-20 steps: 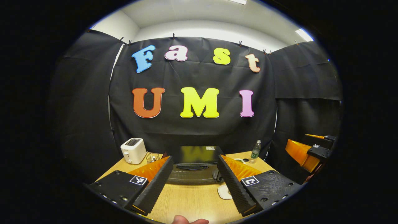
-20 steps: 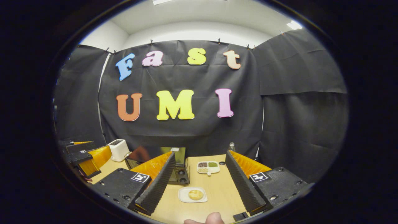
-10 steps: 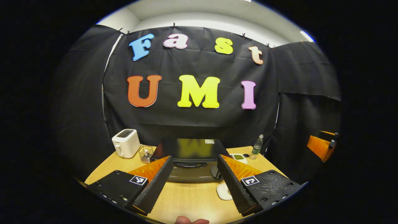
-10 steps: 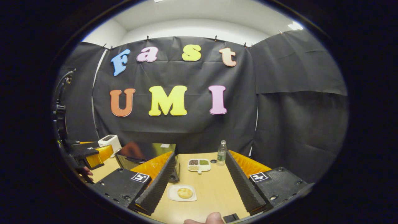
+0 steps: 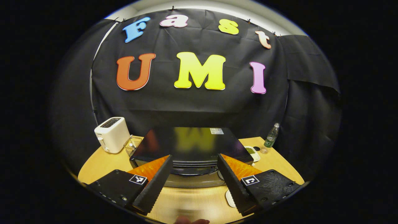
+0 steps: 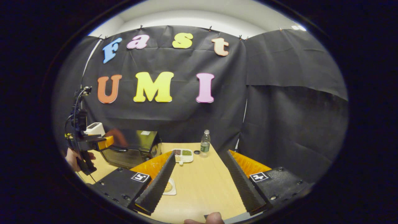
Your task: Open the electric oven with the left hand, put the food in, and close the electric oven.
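The black electric oven (image 5: pixel 191 144) stands on the wooden table (image 5: pixel 192 202) straight ahead in the left gripper view, its door shut and its curved handle (image 5: pixel 194 171) showing between my fingers. My left gripper (image 5: pixel 192 183) is open, close in front of the oven, holding nothing. The right gripper view shows the oven (image 6: pixel 133 149) at the left, with the left gripper (image 6: pixel 107 141) in a hand just before it. A round piece of food (image 6: pixel 168 186) lies on a white plate (image 6: pixel 172 189), partly behind one finger of my open right gripper (image 6: pixel 199 183).
A white toaster (image 5: pixel 111 134) and a small wire basket (image 5: pixel 132 144) stand left of the oven. A sectioned dish (image 6: pixel 183 154), a bottle cap (image 6: pixel 196 152) and a plastic bottle (image 6: pixel 204 144) stand to its right. Black cloth walls close the booth.
My left gripper has moved forward toward the oven, which now looms larger. The right gripper's view has swung right, so the plate has slid behind its left finger.
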The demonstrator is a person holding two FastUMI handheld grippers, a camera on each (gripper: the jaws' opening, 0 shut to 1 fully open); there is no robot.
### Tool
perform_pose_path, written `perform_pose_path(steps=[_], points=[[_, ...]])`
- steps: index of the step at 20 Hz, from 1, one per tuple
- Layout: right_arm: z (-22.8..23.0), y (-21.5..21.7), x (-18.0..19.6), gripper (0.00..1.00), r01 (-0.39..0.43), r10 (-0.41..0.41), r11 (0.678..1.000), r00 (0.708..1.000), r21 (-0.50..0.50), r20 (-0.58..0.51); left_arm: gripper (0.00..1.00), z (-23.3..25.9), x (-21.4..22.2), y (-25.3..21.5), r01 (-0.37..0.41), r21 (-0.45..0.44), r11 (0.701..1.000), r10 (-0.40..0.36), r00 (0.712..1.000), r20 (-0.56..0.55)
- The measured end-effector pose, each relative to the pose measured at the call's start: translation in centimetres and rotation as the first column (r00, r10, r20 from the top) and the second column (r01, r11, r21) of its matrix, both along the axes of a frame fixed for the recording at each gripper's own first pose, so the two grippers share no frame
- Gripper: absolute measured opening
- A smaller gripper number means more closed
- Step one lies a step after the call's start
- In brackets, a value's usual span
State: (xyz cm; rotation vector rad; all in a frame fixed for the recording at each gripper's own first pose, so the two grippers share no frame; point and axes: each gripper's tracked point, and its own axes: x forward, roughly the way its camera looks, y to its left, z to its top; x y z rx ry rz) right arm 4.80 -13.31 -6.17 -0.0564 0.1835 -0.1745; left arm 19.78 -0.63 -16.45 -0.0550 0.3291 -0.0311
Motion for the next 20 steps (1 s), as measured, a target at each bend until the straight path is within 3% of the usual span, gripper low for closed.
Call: perform_pose_path(steps=[6, 7, 8, 9, 12, 13, 20], points=[[-1.7, -1.0, 1.1, 1.00, 0.015, -0.014, 1.000, 0.999, 0.009, -0.052, 0.95, -3.3, 2.2, 0.4, -0.027, 0.027, 0.999, 0.029, 0.998, -0.056], [-1.8, -1.1, 1.3, 1.00, 0.016, -0.015, 1.000, 0.998, 0.013, -0.055, 0.84, -3.6, 2.1, 0.3, -0.023, 0.031, 0.999, 0.025, 0.998, -0.056], [-1.9, -1.0, 1.4, 1.00, 0.015, -0.013, 1.000, 0.998, 0.024, -0.056, 0.94, -4.0, 1.7, 0.3, -0.022, 0.034, 0.999, 0.025, 0.997, -0.070], [-2.1, -0.8, 1.6, 1.00, 0.010, -0.008, 0.999, 0.998, 0.037, -0.060, 0.96, -4.0, 1.9, 0.4, -0.012, 0.051, 0.999, 0.015, 0.998, -0.058], [-2.7, -0.3, 2.0, 1.00, -0.002, 0.006, 0.998, 0.998, 0.056, -0.070, 0.96, -4.4, 1.0, 0.3, 0.003, 0.092, 0.996, 0.003, 0.998, -0.070], [-2.7, -0.2, 2.0, 1.00, -0.006, 0.010, 0.998, 0.998, 0.062, -0.070, 1.00, -4.4, 0.3, 0.3, 0.001, 0.081, 0.997, 0.005, 0.997, -0.081], [-3.6, 0.2, 1.3, 1.00, -0.006, 0.015, 0.993, 0.997, 0.116, -0.075, 0.97, -6.3, -5.2, 0.2, 0.006, 0.034, 0.999, 0.000, 0.981, -0.194]])
